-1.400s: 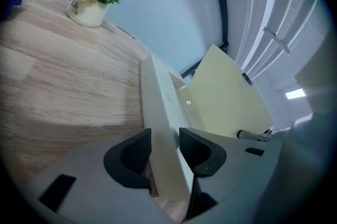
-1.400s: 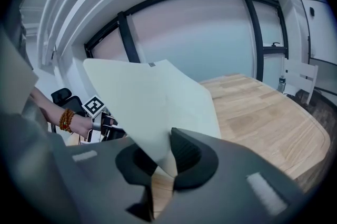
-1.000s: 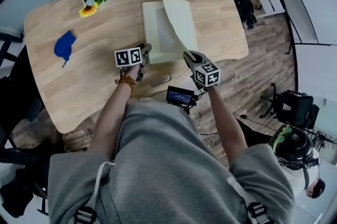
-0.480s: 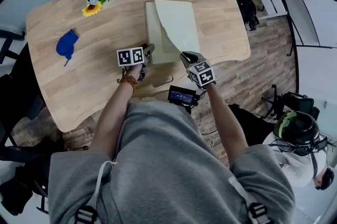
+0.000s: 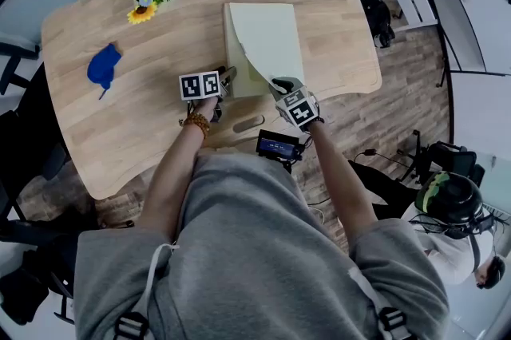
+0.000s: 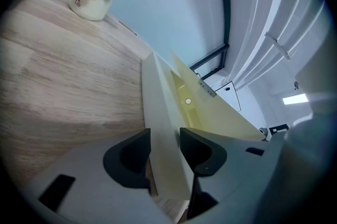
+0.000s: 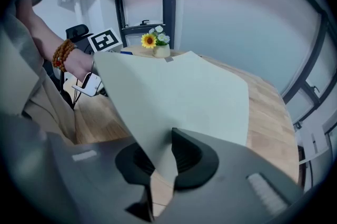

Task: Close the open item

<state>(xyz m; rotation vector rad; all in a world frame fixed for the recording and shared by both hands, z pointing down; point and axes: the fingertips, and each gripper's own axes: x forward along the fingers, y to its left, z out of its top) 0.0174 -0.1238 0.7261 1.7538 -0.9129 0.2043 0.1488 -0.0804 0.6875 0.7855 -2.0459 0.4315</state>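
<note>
In the head view we see a pale cream flat box (image 5: 239, 79) at the near edge of the light wooden table (image 5: 160, 123), its lid (image 5: 267, 35) tilted over it (not flat yet), in the left gripper view the left gripper (image 6: 165, 133) clamped on the box's base (image 6: 158, 102), in the right gripper view the right gripper (image 7: 160, 152) pinching the lid's corner.

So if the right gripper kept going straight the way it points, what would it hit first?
The right gripper is pinching the cream lid by a corner. Pointing down, it would probably next meet the box base on the wooden table, though the lid hides exactly where.
</note>
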